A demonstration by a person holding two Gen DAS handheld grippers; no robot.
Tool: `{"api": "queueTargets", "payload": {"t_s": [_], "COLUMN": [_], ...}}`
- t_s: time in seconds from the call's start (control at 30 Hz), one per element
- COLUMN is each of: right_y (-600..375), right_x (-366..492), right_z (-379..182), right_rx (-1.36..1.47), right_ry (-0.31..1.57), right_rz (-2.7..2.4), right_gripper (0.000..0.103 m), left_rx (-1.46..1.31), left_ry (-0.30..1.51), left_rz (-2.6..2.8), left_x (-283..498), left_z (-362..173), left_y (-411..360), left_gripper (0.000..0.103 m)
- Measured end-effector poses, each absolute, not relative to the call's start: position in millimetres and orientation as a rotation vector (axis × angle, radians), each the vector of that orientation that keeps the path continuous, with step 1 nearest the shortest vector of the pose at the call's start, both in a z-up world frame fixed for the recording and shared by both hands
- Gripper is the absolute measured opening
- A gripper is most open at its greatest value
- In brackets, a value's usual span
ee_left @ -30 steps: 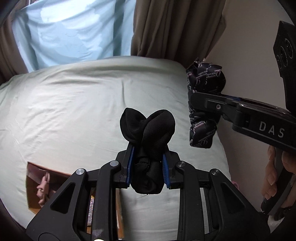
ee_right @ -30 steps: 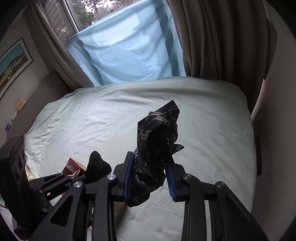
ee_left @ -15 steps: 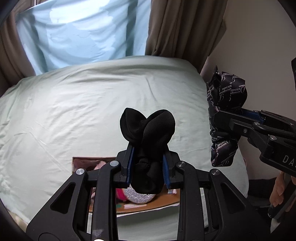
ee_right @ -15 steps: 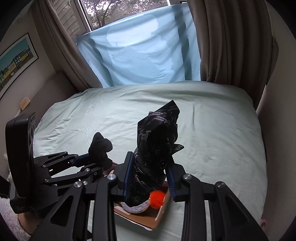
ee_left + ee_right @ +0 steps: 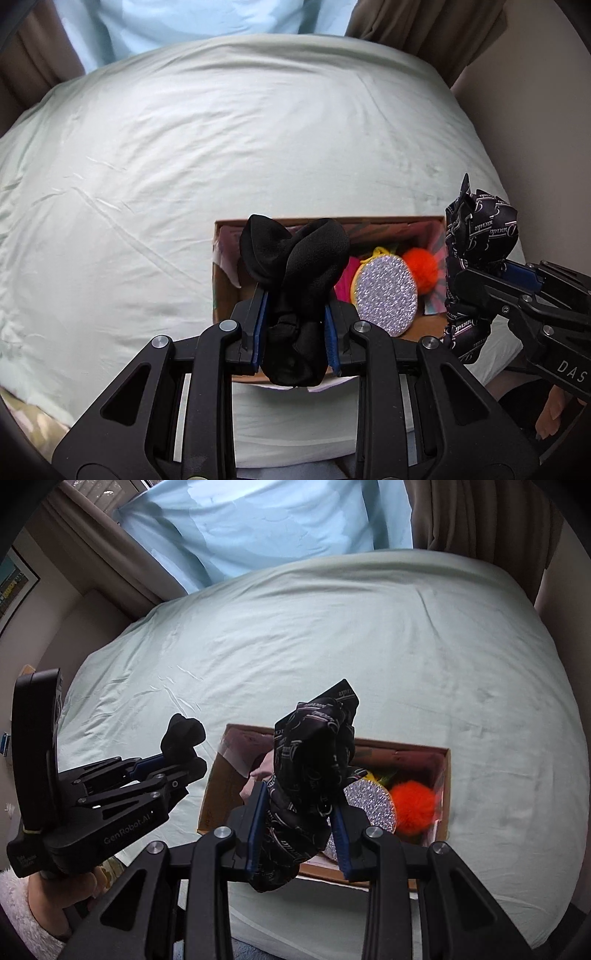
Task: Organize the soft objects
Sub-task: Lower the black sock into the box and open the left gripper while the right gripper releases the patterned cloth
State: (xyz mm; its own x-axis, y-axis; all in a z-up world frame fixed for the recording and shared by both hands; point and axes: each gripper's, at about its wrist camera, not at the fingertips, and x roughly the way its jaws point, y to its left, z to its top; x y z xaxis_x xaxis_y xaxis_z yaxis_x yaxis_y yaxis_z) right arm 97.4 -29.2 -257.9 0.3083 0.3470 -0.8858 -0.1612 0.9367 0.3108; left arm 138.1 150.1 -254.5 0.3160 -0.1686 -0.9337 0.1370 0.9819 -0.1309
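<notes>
My left gripper (image 5: 294, 332) is shut on a bundle of plain black cloth (image 5: 295, 266) and holds it over the left part of an open cardboard box (image 5: 221, 291) on the bed. My right gripper (image 5: 300, 834) is shut on a black cloth with pale printed lettering (image 5: 314, 760), above the box's near side (image 5: 210, 797). In the left wrist view the printed cloth (image 5: 480, 236) hangs just right of the box. Inside the box lie a silver glittery oval pad (image 5: 386, 295), an orange pompom (image 5: 421, 264) and something pink. The left gripper (image 5: 177, 760) also shows in the right wrist view.
The box sits near the front edge of a bed with a pale green sheet (image 5: 184, 147). Brown curtains (image 5: 480, 513) and a light blue cloth (image 5: 258, 520) hang behind the bed. A wall (image 5: 546, 129) stands close on the right.
Both grippers have moved forward and tilted down over the box, which now shows fully with its contents. Each still holds its cloth.
</notes>
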Motion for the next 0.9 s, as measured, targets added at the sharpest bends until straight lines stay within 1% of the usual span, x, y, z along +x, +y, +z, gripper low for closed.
{"api": "queueTargets", "payload": {"t_s": [0.17,0.37,0.47,0.6,0.63,0.67,0.7,0.73,0.77,0.8,0.87,0.9], "right_y": [-18.6,-22.2,-25.1,-22.3,-21.8,-21.6,-21.9,-23.8,-26.1,-29.6,-36.9,-41.2], "right_x": [103.3,123.0,130.2,134.3,134.9,136.2,137.4,139.2,140.8,141.5,141.5,140.1], "right_z": [-291.1,-328.8,-344.8,-357.7,-358.1,-358.0,-356.9,-355.9,-353.8,-351.1,-347.6,-346.7], "right_rx": [0.184,0.173,0.178,0.159,0.152,0.144,0.145,0.148,0.148,0.147,0.167,0.186], "right_ry": [1.288,1.356,1.397,1.445,1.449,1.451,1.451,1.446,1.433,1.418,1.407,1.404], "right_rz": [0.311,0.271,0.271,0.285,0.282,0.27,0.255,0.241,0.219,0.194,0.159,0.146], "right_gripper": [0.03,0.03,0.03,0.03,0.03,0.03,0.035,0.042,0.06,0.081,0.1,0.1], "left_rx": [-0.008,0.041,0.067,0.078,0.083,0.086,0.085,0.091,0.093,0.083,0.055,0.057], "left_ry": [1.302,1.363,1.396,1.42,1.418,1.417,1.418,1.422,1.419,1.422,1.427,1.43], "left_rz": [-0.227,-0.277,-0.293,-0.307,-0.304,-0.306,-0.31,-0.3,-0.296,-0.309,-0.329,-0.319], "left_x": [145.1,155.6,153.4,146.4,145.1,144.6,144.4,143.8,142.0,139.6,134.3,131.8], "left_z": [-295.3,-336.3,-351.4,-357.6,-356.8,-355.9,-355.4,-355.1,-355.0,-356.6,-361.4,-364.0], "left_y": [147.5,120.9,112.6,106.8,105.2,103.9,102.9,102.3,102.3,102.3,103.2,103.4], "left_gripper": [0.023,0.023,0.023,0.023,0.028,0.053,0.077,0.1,0.103,0.103,0.103,0.103]}}
